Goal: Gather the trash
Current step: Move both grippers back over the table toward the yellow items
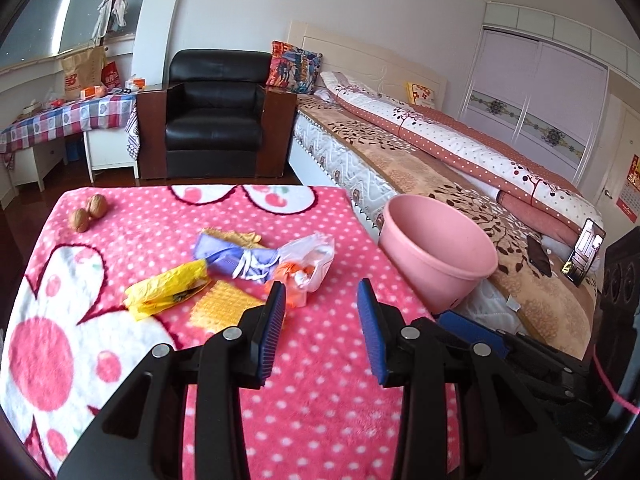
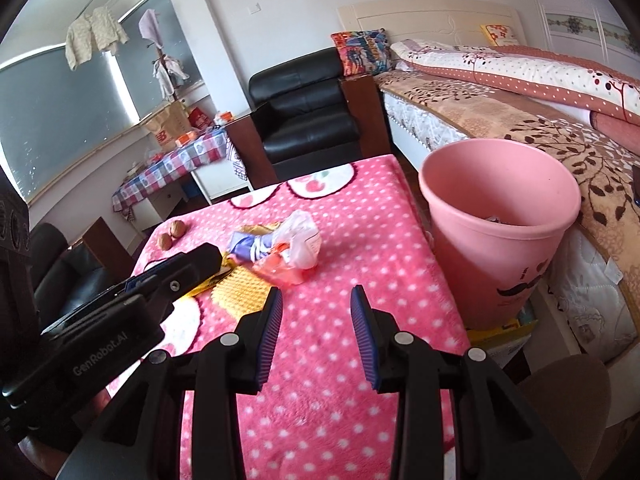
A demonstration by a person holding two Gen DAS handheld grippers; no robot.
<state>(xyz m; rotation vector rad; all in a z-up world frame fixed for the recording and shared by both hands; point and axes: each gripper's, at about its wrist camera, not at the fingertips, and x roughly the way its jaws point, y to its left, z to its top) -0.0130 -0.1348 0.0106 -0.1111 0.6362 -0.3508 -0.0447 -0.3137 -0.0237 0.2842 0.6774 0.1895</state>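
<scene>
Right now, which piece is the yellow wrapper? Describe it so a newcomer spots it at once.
Start at the pink dotted blanket covering the table. In the litter pile at its middle, the yellow wrapper lies at the left end, beside the purple wrapper. It is the only glossy bright-yellow piece; the orange waffle-textured cloth next to it is matte.

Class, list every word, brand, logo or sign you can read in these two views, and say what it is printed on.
"GenRobot.AI": on the left hand-held gripper, its black body.
New Balance "NB" logo: on the brown paper bag; the words under it are blurred.
Red wall calendar: print too small to read.
Pink bin: a moustache drawing, no words.
</scene>
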